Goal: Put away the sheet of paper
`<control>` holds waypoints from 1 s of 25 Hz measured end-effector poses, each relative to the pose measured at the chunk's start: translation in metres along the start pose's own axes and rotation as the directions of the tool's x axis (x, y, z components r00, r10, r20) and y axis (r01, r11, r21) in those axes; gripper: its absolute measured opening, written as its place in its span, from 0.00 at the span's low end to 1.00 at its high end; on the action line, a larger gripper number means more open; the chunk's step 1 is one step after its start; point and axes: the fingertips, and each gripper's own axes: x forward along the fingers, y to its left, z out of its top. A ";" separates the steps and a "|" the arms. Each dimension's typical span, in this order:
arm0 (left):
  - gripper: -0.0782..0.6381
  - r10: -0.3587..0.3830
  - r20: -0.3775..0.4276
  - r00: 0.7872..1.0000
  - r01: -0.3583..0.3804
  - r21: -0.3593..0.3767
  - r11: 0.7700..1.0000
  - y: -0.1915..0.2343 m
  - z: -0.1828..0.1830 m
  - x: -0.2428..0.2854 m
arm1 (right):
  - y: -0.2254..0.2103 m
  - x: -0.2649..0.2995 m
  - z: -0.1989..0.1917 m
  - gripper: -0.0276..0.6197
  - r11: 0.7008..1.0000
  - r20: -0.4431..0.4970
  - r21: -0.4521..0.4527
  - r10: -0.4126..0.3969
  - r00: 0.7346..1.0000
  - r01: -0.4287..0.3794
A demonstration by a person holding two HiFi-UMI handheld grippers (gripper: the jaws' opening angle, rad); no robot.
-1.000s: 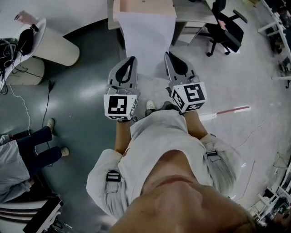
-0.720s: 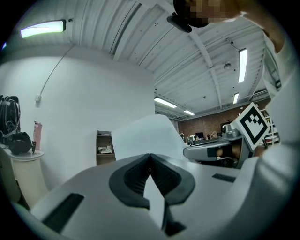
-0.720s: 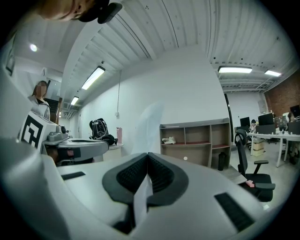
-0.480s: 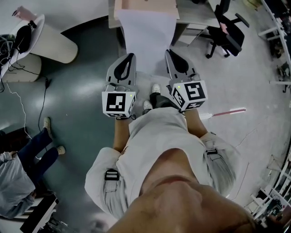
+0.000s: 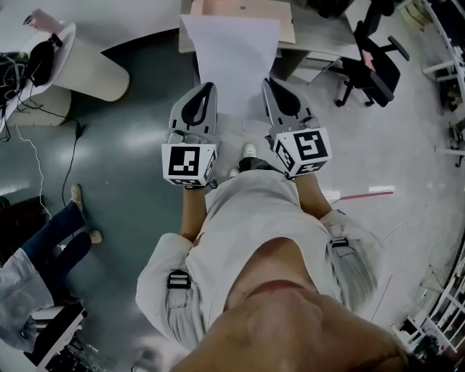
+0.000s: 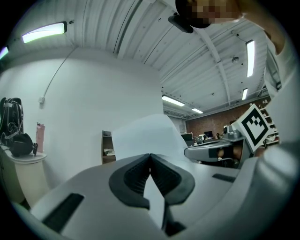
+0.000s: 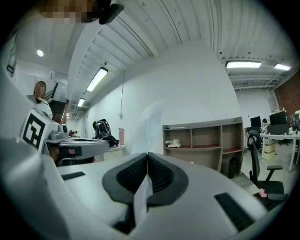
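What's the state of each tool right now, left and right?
Left tool: closed, holding the sheet of paper.
Right tool: closed, holding the same sheet.

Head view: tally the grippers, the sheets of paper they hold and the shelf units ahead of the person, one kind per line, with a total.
grippers: 2, the left gripper and the right gripper, both shut on the paper
sheet of paper: 1
wooden shelf unit: 1
total: 4

Head view: I look steeply down.
Gripper views: level, close along own jaws.
Shared: white sheet of paper [image 5: 234,51], all three.
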 end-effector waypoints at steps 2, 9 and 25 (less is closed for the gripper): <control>0.14 0.010 0.000 1.000 -0.010 0.005 1.000 0.002 0.001 0.013 | -0.010 0.008 0.002 0.07 1.000 0.007 0.002 0.012 1.000 -0.012; 0.14 0.031 -0.005 1.000 -0.031 0.028 0.999 -0.002 0.006 0.052 | -0.046 0.027 0.008 0.07 0.999 0.024 0.016 0.037 0.999 -0.038; 0.14 0.053 -0.040 0.998 -0.051 0.045 0.998 0.004 -0.002 0.108 | -0.088 0.063 0.006 0.07 0.997 0.023 0.046 0.065 0.998 -0.066</control>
